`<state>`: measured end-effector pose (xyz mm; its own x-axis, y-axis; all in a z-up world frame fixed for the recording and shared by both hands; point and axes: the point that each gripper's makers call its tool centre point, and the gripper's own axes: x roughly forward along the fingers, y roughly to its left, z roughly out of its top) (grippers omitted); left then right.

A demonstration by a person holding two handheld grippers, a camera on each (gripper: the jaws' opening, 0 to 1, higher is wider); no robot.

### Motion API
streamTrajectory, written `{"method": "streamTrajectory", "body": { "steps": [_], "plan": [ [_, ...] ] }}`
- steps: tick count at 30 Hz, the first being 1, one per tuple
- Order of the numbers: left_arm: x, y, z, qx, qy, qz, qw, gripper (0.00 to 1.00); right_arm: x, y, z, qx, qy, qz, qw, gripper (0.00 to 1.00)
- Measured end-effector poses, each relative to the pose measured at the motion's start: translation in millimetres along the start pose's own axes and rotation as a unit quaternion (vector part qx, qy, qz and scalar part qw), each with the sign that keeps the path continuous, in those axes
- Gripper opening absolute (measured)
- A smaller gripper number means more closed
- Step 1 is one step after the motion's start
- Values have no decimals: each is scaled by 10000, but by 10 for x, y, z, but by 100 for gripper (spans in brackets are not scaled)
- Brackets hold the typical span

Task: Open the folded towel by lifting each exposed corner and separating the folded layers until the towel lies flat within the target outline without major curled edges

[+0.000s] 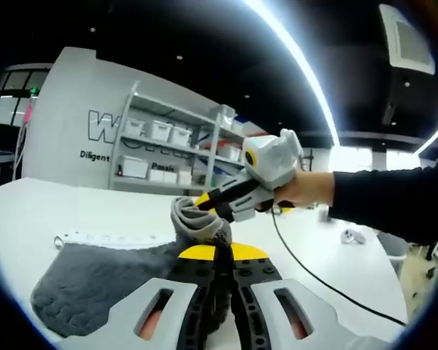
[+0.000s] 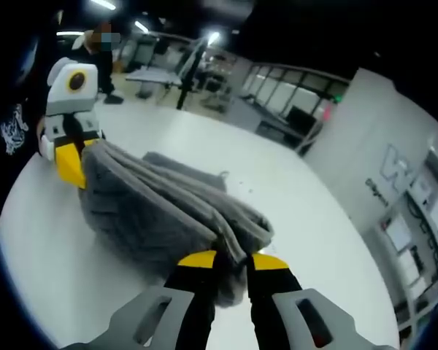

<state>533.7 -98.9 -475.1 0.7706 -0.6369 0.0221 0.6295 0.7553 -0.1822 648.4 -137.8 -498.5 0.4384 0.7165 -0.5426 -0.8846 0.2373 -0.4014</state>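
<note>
A grey textured towel [image 1: 95, 281] lies partly on the white table [image 1: 29, 211], with one part lifted. In the left gripper view my left gripper [image 1: 220, 251] is shut on a bunched edge of the towel between its yellow-tipped jaws. Just beyond, my right gripper [image 1: 204, 204], held by a hand, pinches another raised fold. In the right gripper view the towel [image 2: 153, 211] hangs stretched in folds between my right gripper [image 2: 233, 261], shut on its near end, and my left gripper [image 2: 69, 164], shut on its far end above the table [image 2: 292, 189].
A white power strip [image 1: 109, 238] lies behind the towel. A black cable [image 1: 314, 273] trails across the table to the right, near a small metal object [image 1: 352, 235]. Shelves with white bins [image 1: 160, 131] stand behind. Other tables [image 2: 150, 76] fill the background.
</note>
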Motion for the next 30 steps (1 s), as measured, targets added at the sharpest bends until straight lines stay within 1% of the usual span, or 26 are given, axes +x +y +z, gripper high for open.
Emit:
{"method": "streamTrajectory", "body": {
  "steps": [4,10,18,25,26,27,30],
  "plan": [
    [25,-47,-22,63,27,-44,10000,2,-28,-11,-46,40,6,-41,10000,12],
    [28,-107,-81,271,92,-105,9995,2,-61,19,-143,153,3,-69,9999,12],
    [40,-177,-132,294,165,-178,9993,2,-81,52,-250,331,48,-54,9994,12],
    [69,-232,-171,482,205,-231,9984,2,-110,74,-298,225,47,-92,9997,11],
    [69,-236,-178,468,220,-238,9984,2,-109,79,-307,212,43,-95,9997,11],
    [76,-252,-205,276,280,-275,9988,2,-103,75,-320,213,40,-91,9997,11],
    [83,-262,-217,341,304,-264,9986,2,-98,81,-354,202,64,-78,9997,10]
  ]
}}
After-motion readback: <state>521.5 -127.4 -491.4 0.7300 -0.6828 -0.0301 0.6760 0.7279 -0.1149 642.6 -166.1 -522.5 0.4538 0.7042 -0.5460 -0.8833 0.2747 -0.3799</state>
